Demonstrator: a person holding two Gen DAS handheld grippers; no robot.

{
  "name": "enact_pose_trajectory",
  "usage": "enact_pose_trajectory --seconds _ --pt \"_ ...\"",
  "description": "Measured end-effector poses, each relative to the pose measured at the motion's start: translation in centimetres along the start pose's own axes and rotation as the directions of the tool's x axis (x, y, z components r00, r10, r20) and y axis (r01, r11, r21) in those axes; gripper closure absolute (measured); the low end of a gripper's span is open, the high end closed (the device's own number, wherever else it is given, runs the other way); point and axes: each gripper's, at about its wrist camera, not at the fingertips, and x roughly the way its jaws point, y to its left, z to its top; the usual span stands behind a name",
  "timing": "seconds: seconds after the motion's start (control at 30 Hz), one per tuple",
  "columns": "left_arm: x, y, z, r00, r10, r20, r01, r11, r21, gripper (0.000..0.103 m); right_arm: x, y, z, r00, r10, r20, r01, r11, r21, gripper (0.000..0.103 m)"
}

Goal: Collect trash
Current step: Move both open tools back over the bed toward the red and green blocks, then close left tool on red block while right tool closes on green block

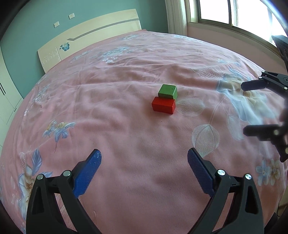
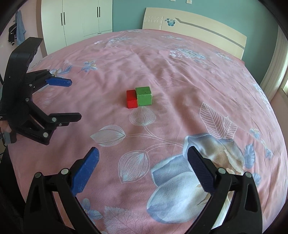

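Observation:
A green block [image 1: 167, 91] and a red block [image 1: 163, 105] lie touching each other in the middle of a pink flowered bedspread [image 1: 126, 126]. The right wrist view shows the same pair, green block [image 2: 143, 96] to the right of the red block [image 2: 131, 101]. My left gripper [image 1: 144, 158] hovers open over the bedspread, well short of the blocks, nothing between its blue pads. My right gripper [image 2: 143, 156] is open too, equally far from the blocks. Each gripper shows in the other's view: the right gripper [image 1: 245, 108] at the right edge, the left gripper [image 2: 74, 99] at the left edge.
The bed's cream headboard [image 1: 90, 36] stands against a teal wall. A window [image 1: 234, 12] with a curtain lies beyond the far side. White wardrobes [image 2: 77, 19] stand past the bed's other side. Clothes hang on the wall [image 2: 17, 30].

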Motion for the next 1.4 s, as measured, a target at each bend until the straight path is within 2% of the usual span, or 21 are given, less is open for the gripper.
enact_pose_trajectory --seconds 0.17,0.53,0.7,0.9,0.97,1.07,1.27,1.4 --pt "1.5 0.1 1.4 1.0 -0.005 -0.007 0.005 1.0 -0.004 0.005 1.4 -1.4 0.7 1.0 0.009 -0.024 -0.008 1.0 0.013 0.007" --pt "5.0 -0.3 4.0 0.996 -0.077 -0.05 0.078 0.997 0.017 0.005 3.9 -3.1 2.9 1.0 0.013 -0.029 -0.014 0.999 -0.035 0.007" --pt "6.5 -0.6 4.7 0.994 -0.083 -0.065 0.085 0.996 0.031 0.005 5.2 -3.4 3.9 0.999 0.019 -0.029 -0.02 0.998 -0.056 0.007" --pt "8.1 0.0 5.5 0.992 -0.101 -0.076 0.101 0.995 -0.008 0.005 6.8 -3.7 5.9 0.998 0.064 -0.02 -0.065 0.996 -0.055 0.007" --pt "8.5 -0.1 5.8 0.992 -0.103 -0.075 0.103 0.995 0.004 0.005 7.2 -3.6 6.5 0.997 0.077 -0.021 -0.079 0.995 -0.063 0.01" --pt "9.0 0.0 6.3 0.992 -0.102 -0.078 0.103 0.995 0.009 0.005 7.9 -3.5 7.3 0.994 0.103 -0.023 -0.105 0.992 -0.066 0.02" --pt "9.8 0.1 6.9 0.99 -0.119 -0.081 0.121 0.992 0.022 0.005 9.1 -3.1 8.5 0.988 0.153 -0.027 -0.155 0.985 -0.075 0.026" --pt "10.2 0.2 7.0 0.988 -0.128 -0.09 0.131 0.991 0.02 0.006 9.8 -2.6 9.0 0.985 0.171 -0.029 -0.173 0.981 -0.084 0.039"
